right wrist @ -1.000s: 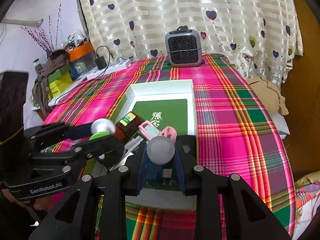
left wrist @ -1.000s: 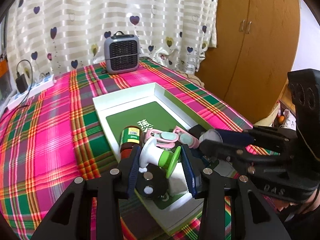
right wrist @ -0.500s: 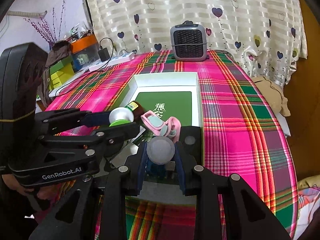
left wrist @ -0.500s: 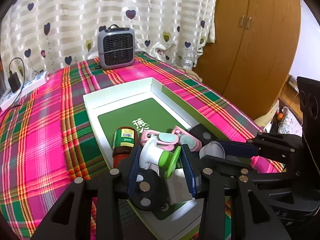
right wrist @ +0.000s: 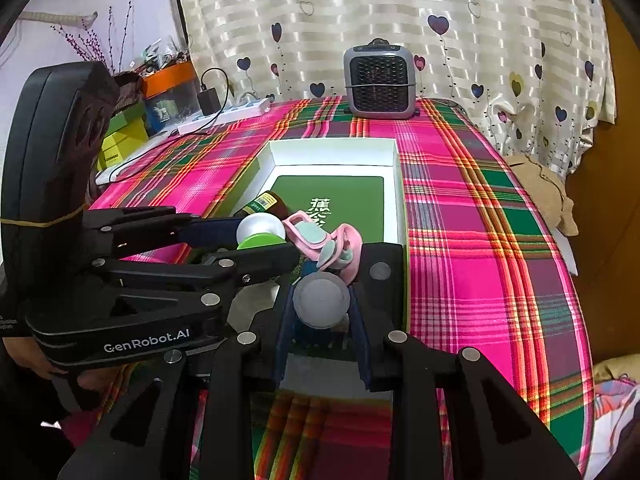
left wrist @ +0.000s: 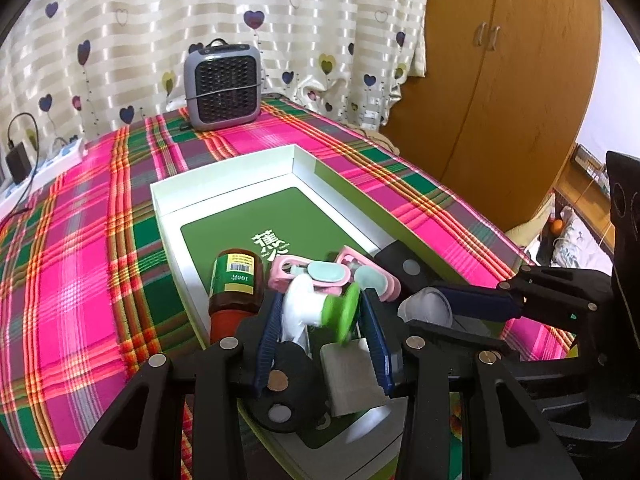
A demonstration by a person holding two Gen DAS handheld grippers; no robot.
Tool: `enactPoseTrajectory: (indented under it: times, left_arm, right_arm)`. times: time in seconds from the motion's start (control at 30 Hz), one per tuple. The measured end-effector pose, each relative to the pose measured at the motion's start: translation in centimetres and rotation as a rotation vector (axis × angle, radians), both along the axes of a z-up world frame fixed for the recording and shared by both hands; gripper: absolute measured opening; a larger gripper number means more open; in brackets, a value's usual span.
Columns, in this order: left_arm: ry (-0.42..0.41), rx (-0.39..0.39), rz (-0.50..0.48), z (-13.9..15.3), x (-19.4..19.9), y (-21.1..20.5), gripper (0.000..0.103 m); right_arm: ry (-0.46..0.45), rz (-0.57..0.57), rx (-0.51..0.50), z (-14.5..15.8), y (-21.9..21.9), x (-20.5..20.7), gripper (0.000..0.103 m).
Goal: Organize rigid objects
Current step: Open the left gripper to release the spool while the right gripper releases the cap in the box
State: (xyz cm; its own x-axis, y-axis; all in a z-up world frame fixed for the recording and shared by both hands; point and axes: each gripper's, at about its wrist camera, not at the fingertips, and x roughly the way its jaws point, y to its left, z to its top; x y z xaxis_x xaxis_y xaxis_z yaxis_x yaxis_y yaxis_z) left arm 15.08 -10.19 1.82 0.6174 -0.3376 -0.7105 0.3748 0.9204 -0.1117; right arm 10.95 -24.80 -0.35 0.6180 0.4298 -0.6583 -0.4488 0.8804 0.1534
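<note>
A white box with a green floor (left wrist: 224,196) (right wrist: 394,160) lies on the plaid table. In it lie a brown bottle (left wrist: 234,280) (right wrist: 264,204), pink and mint clips (left wrist: 320,272) (right wrist: 320,240) and black pieces (left wrist: 280,384). My left gripper (left wrist: 320,320) (right wrist: 260,236) is shut on a white and green spool (left wrist: 316,312) (right wrist: 260,232) over the box's near end. My right gripper (right wrist: 320,300) (left wrist: 428,308) is shut on a grey round-capped object (right wrist: 320,300) (left wrist: 426,306) just right of the left one.
A grey fan heater (left wrist: 222,84) (right wrist: 378,80) stands at the table's far edge before the curtain. A power strip with a charger (right wrist: 224,110) (left wrist: 24,164) lies far left. A wooden wardrobe (left wrist: 500,80) stands at the right. Cluttered boxes (right wrist: 132,124) sit beyond the left edge.
Both grippers have drawn back toward the near end of the box with their objects still held. The left gripper and the spool have shifted a little rightward.
</note>
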Motion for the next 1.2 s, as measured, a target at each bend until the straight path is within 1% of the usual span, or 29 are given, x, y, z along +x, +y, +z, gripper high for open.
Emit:
enactPoseTrajectory:
  times: [0.17,0.47,0.63,0.73,0.87,0.93,0.97,1.0,1.1,1.2]
  left_arm:
    - [-0.001,-0.018,-0.004,0.0,0.0,0.1,0.04]
    - [-0.013,-0.044,-0.017,0.7,-0.7,0.3,0.04]
    - [-0.016,-0.054,-0.009,1.1,-1.3,0.6,0.04]
    - [-0.015,-0.055,-0.009,1.2,-1.9,0.7,0.04]
    - [-0.012,-0.059,-0.012,1.3,-2.8,0.8,0.04]
    - [-0.01,-0.062,-0.017,1.3,-3.3,0.9,0.04]
    - [-0.008,-0.06,-0.016,1.2,-3.6,0.9,0.04]
    - [-0.004,-0.058,-0.016,1.2,-3.8,0.9,0.04]
    - [0.011,-0.06,-0.017,0.9,-4.2,1.0,0.04]
    - [0.021,-0.061,-0.024,0.6,-4.4,1.0,0.04]
  right_arm:
    - [-0.007,0.0,-0.012,0.0,0.1,-0.2,0.029]
    - [-0.035,0.022,-0.068,-0.1,0.7,-1.0,0.029]
    - [-0.036,0.019,-0.073,0.0,0.5,-1.2,0.029]
    - [-0.03,0.016,-0.061,0.1,0.1,-1.3,0.029]
    - [-0.028,-0.004,-0.007,0.3,-1.0,-1.4,0.029]
    - [-0.031,-0.011,-0.009,0.3,-1.1,-1.5,0.029]
    - [-0.032,-0.013,-0.012,0.3,-1.1,-1.5,0.028]
    - [-0.032,-0.013,-0.014,0.3,-1.1,-1.6,0.025]
    - [-0.021,-0.003,-0.019,0.0,-0.9,-1.6,0.022]
    - [-0.014,0.014,-0.017,-0.2,-0.6,-1.6,0.021]
